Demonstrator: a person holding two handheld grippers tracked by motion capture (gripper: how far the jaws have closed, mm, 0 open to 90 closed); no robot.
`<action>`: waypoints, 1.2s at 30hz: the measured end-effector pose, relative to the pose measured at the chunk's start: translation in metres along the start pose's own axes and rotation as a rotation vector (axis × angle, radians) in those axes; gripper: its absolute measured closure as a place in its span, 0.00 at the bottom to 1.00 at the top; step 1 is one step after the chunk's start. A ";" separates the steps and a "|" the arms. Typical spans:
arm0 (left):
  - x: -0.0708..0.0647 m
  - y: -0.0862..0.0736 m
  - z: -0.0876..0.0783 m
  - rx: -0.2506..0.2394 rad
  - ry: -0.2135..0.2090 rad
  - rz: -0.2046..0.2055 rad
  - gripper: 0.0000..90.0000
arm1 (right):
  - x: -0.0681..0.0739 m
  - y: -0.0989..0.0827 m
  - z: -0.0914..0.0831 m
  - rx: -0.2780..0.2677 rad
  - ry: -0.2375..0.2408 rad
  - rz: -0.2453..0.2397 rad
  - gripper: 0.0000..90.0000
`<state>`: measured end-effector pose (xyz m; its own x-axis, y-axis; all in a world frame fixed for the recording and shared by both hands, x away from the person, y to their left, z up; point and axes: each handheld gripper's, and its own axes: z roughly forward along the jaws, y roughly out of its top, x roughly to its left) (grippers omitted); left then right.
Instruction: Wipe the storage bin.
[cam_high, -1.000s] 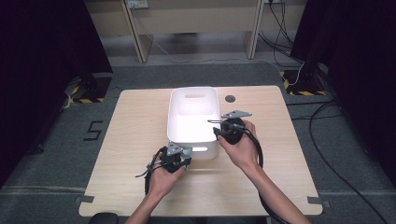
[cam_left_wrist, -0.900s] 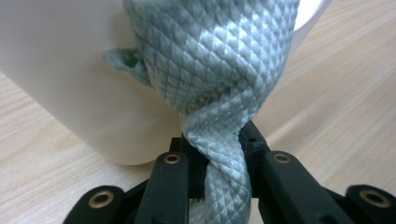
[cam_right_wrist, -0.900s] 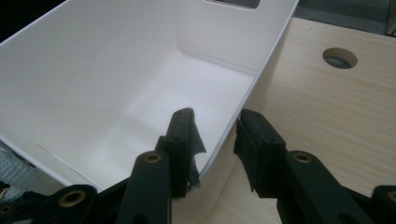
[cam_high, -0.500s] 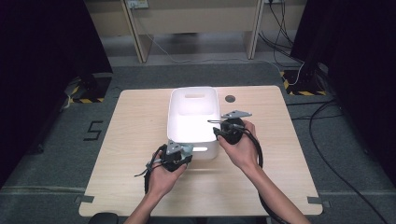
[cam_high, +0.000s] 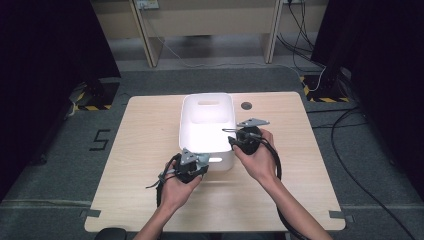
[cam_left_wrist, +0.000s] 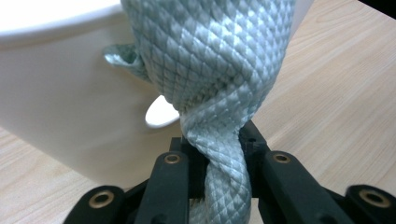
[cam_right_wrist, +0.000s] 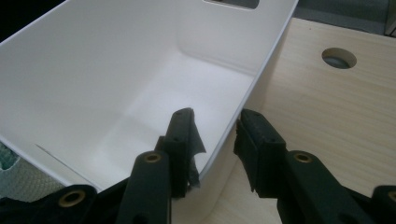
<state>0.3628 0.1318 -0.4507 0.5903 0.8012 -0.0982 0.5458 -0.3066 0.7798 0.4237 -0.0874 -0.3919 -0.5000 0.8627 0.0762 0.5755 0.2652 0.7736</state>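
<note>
Left gripper (cam_left_wrist: 219, 154) is clamped tight on a pale green woven strap (cam_left_wrist: 210, 70), which is twisted right at the pinch. From there the strap rises and drapes over the near rim of the white bin (cam_high: 200, 135), beside the bin's oval handle slot (cam_left_wrist: 161, 113). Can't tell how much of it lies inside the bin; a bit of green does show at the near rim in the right gripper view (cam_right_wrist: 11, 179). Right gripper (cam_right_wrist: 215, 140) straddles the bin's right wall, one jaw inside and one outside, with a visible gap on the outer side, so it's bracketing the wall rather than squeezing it. From above, the bin sits mid-table (cam_high: 150, 200), with the left gripper (cam_high: 192, 167) at its near end and the right gripper (cam_high: 239, 136) on its right edge. Looks like the step is moving the strap over the rim while the bin is held steady. To do it well: close or at least bear the right jaws on the wall before pulling, because the bin looks light and will slide or tip toward the near side otherwise. Move the left hand along the strap's run rather than sideways, so it doesn't saw on the rim or snag in the handle slot. The twist at the pinch will likely carry along the strap, so roll the wrist to flatten it. Keep the grip firm; woven strap is probably slick.
</note>
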 end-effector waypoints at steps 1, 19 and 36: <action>0.000 0.000 0.001 0.001 0.000 0.000 0.86 | 0.000 0.000 0.000 0.000 0.000 0.000 0.73; -0.004 0.000 0.007 0.017 0.007 0.014 0.86 | 0.000 0.000 0.000 0.000 0.001 0.000 0.73; -0.007 -0.009 0.020 0.034 0.020 0.028 0.86 | 0.000 0.000 0.000 -0.001 0.001 -0.001 0.73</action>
<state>0.3655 0.1184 -0.4689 0.5937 0.8021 -0.0635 0.5491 -0.3463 0.7606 0.4237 -0.0875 -0.3920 -0.5012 0.8620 0.0761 0.5747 0.2659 0.7740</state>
